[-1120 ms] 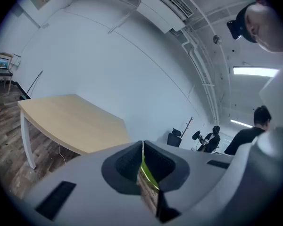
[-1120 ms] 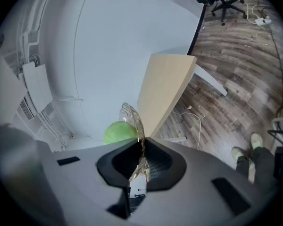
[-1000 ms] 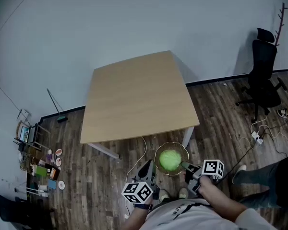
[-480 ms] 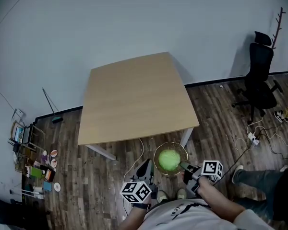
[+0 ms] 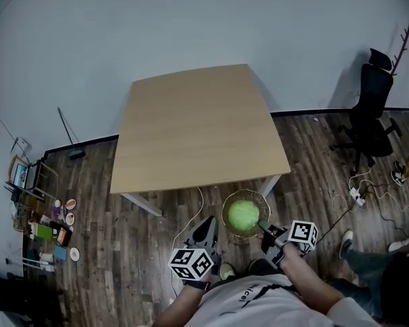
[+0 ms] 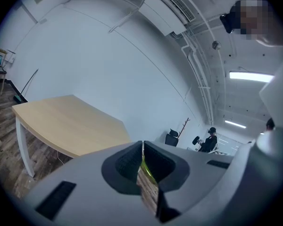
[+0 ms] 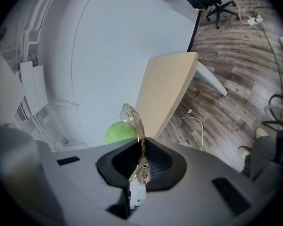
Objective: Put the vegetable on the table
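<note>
A round green vegetable (image 5: 243, 214) lies in a clear glass bowl (image 5: 225, 208) held in the air just before the near edge of the light wooden table (image 5: 198, 128). My right gripper (image 5: 263, 226) is shut on the bowl's rim at its near right side. In the right gripper view the rim (image 7: 132, 115) stands up from between the closed jaws of the right gripper (image 7: 142, 149), with the vegetable (image 7: 119, 132) behind it and the table (image 7: 167, 91) beyond. My left gripper (image 5: 209, 225) hangs left of the bowl, shut and holding nothing; its own view shows the left gripper (image 6: 142, 145) and the table (image 6: 61, 121).
A black office chair (image 5: 369, 107) and a coat stand (image 5: 401, 43) are at the right wall. Cables and a power strip (image 5: 358, 196) lie on the wood floor at right. Small clutter (image 5: 48, 223) sits at the left wall. A white cable (image 5: 191, 220) trails under the table.
Both grippers and the bowl keep nearly the same pose. The head view has shifted a little, so the table sits slightly higher and the bowl slightly closer to its edge.
</note>
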`<state>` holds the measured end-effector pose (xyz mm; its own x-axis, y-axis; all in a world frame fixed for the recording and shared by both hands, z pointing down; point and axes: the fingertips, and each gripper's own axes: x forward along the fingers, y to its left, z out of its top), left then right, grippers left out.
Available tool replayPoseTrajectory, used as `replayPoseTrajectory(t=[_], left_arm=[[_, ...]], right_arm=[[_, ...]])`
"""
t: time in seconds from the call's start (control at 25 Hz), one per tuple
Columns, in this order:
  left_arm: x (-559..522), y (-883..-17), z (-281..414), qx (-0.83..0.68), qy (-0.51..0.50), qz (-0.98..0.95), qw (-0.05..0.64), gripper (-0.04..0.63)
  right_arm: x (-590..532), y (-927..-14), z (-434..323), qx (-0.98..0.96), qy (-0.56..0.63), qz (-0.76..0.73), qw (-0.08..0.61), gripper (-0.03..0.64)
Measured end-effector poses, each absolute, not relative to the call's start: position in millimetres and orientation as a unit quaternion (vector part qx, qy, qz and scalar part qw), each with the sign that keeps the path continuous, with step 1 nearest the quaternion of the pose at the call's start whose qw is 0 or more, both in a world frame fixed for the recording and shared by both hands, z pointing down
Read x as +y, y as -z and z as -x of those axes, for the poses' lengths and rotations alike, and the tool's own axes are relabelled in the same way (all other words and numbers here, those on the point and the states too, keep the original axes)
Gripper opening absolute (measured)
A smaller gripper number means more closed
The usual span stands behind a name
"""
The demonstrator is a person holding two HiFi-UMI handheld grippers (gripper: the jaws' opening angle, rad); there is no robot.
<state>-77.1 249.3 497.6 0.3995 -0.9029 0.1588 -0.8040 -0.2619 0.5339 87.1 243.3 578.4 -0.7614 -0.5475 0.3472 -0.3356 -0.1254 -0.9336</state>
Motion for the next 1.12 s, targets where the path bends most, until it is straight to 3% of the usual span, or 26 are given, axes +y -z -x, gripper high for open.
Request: replayPoseTrajectory(t=[0.56,1.12], left_arm=[[200.8,-503.1,103.0,-0.537,0.086,-0.792,0.279,0.025],[52.7,-514.2,101.2,-0.564,0.063,-0.773,0.284,0.025]], right_arm=[[172.5,-588.2,-61.8,0.65,0.678,0.335,0.08,0.031],[16.1,-619.4,-53.4,0.661,0.683,0.311,0.029,0.031]])
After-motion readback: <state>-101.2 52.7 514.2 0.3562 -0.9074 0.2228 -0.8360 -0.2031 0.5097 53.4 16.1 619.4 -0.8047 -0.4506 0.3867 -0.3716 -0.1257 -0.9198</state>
